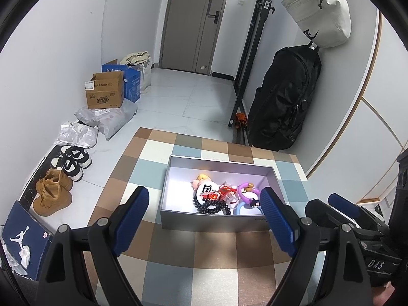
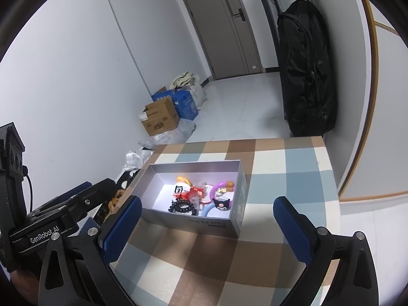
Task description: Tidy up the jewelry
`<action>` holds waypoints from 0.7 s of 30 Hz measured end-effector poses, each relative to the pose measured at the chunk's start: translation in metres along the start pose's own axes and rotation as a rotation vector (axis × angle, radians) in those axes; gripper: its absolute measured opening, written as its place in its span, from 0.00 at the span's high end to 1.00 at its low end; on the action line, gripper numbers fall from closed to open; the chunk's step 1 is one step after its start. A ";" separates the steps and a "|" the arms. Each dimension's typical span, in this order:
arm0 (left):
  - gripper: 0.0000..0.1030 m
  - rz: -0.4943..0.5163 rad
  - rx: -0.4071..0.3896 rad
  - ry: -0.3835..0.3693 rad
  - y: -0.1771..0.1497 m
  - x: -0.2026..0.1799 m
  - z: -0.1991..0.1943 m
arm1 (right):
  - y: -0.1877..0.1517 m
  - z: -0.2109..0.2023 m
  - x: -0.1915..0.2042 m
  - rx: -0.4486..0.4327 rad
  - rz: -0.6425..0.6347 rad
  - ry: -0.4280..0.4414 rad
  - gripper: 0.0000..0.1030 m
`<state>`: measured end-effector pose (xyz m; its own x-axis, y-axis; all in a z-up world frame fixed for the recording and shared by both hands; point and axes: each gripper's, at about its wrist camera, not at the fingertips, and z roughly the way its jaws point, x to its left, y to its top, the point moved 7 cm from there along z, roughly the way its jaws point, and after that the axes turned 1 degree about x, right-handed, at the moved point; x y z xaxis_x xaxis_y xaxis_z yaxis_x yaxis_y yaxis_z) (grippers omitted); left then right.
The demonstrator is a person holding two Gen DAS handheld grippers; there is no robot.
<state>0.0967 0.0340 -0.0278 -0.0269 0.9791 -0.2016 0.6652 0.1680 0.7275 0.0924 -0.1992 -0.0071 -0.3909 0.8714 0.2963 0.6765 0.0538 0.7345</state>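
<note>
A grey open box [image 1: 214, 220] [image 2: 193, 220] stands on the checked tablecloth [image 1: 178, 267] [image 2: 280, 178]. Inside lie a black bead bracelet [image 1: 213, 207] [image 2: 181, 207], a purple ring with a charm [image 1: 248, 191] [image 2: 221, 195], a white round badge [image 1: 206, 190], a red trinket [image 1: 225, 190] [image 2: 192, 191], a blue ring [image 1: 241, 209] [image 2: 207, 210] and a small doll [image 1: 201, 179]. My left gripper [image 1: 205, 219] is open and empty, just in front of the box. My right gripper [image 2: 207, 225] is open and empty, near the box's front wall. Each gripper shows in the other's view [image 1: 341, 210] [image 2: 84, 196].
The table's far edge faces a tiled floor with cardboard boxes [image 1: 104, 93] [image 2: 160, 119], parcels [image 1: 114, 118] and shoes [image 1: 52, 192]. A black bag [image 1: 285, 99] [image 2: 304, 71] hangs at the right wall beside a white bag [image 1: 321, 12].
</note>
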 end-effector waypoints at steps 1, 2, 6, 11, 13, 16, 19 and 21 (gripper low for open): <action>0.17 0.000 0.002 0.001 0.000 0.000 0.000 | 0.000 0.000 0.000 0.001 0.000 0.000 0.00; 0.17 0.000 0.003 0.001 0.000 0.000 0.000 | 0.000 0.001 0.000 0.002 0.000 0.000 0.00; 0.17 -0.002 -0.001 0.000 0.000 0.000 0.000 | -0.001 0.001 0.000 0.004 0.001 -0.002 0.00; 0.17 -0.001 -0.001 -0.001 0.001 0.000 0.000 | -0.002 0.002 0.000 0.008 -0.001 -0.004 0.00; 0.17 -0.001 -0.001 -0.001 0.001 0.000 0.000 | -0.003 0.003 0.000 0.008 -0.001 -0.005 0.00; 0.17 -0.002 0.000 -0.001 0.001 0.000 0.000 | -0.003 0.003 0.000 0.008 0.000 -0.006 0.00; 0.17 -0.001 0.000 0.000 0.001 0.000 0.000 | -0.003 0.002 0.000 0.009 0.001 -0.008 0.00; 0.17 -0.002 -0.001 -0.002 0.001 0.000 0.000 | -0.003 0.002 -0.001 0.011 0.002 -0.010 0.00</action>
<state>0.0971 0.0341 -0.0265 -0.0269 0.9784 -0.2048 0.6647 0.1705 0.7274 0.0919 -0.1989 -0.0112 -0.3832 0.8765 0.2914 0.6842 0.0574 0.7271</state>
